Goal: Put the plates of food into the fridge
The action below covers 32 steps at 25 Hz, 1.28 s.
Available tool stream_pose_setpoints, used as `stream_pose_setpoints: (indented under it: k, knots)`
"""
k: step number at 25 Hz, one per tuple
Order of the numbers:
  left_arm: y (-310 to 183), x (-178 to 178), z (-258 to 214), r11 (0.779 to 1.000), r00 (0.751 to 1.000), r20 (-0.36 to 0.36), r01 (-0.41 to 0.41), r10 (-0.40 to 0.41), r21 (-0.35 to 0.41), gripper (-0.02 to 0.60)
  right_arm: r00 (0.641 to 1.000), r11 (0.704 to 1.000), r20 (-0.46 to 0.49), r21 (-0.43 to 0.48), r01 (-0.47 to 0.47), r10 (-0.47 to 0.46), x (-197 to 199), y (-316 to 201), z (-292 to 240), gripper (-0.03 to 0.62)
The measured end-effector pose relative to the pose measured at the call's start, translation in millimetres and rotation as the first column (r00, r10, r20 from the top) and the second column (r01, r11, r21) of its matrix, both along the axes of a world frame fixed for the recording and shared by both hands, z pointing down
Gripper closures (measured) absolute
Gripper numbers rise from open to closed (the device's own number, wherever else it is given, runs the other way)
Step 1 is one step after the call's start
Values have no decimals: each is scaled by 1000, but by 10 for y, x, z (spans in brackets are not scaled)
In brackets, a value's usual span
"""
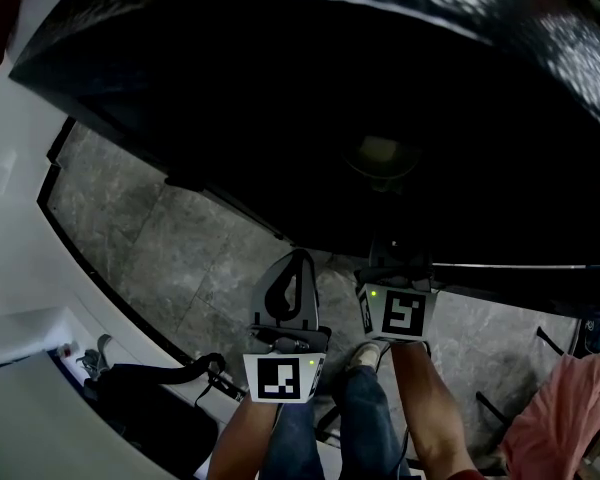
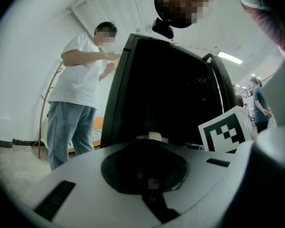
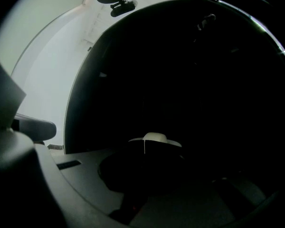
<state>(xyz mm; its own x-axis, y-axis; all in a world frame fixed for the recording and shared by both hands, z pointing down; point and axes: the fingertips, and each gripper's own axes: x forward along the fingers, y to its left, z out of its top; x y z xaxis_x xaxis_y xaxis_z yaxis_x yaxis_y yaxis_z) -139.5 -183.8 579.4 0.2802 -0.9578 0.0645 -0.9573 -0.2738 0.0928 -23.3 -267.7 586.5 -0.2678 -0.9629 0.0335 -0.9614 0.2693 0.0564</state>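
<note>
The left gripper (image 1: 298, 260) and the right gripper (image 1: 392, 256) are both seen with jaws together and empty. They are pointed level at the black fridge (image 1: 380, 98) just beyond, and the right is judged slightly nearer. No plates of food are shown, so their direction cannot be told.

Head view dim; black fridge (image 1: 380, 98) swallows detail, faint glare top right; gripper views fisheye, corners vignetted; right gripper view darkest

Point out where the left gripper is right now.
In the head view the left gripper is low at centre, over the grey floor, just left of the right gripper and just short of the black fridge.
</note>
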Motion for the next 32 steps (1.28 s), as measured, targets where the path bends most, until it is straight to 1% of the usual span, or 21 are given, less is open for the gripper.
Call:
stream_pose_setpoints:
  k: [1, 4, 6, 10, 18, 20, 25, 32]
  knots:
    - [1, 4, 4, 1000, 1000, 2, -1, 1, -3, 575, 1000, 1000, -1, 5, 1, -1, 7, 25, -7, 582]
    - [-22, 25, -25, 1000, 1000, 1, -2, 2, 12, 575, 1000, 998, -3, 70, 8, -7, -9, 93, -124, 582]
    - [-27, 42, -35, 1000, 1000, -2, -2, 2, 12, 575, 1000, 996, -5, 91, 19, -18, -33, 165, -164, 582]
    - [-20, 61, -29, 1000, 1000, -13, -7, 7, 3, 575, 1000, 993, 8, 111, 28, -29, -61, 288, -227, 582]
    - [-17, 77, -96, 999, 1000, -8, -11, 11, 32, 575, 998, 987, 32, 154, 39, -44, -34, 502, -427, 582]
    - [-1, 97, -87, 1000, 1000, -8, -15, 16, 22, 575, 998, 987, 35, 158, 41, -47, -28, 578, -465, 582]
    - [46, 127, -102, 999, 1000, -5, -25, 25, 32, 575, 998, 988, 40, 149, 51, -58, -22, 793, -477, 582]
    - [71, 167, -94, 999, 999, 20, -34, 34, 19, 575, 998, 991, 39, 124, 41, -46, 72, 909, -416, 582]
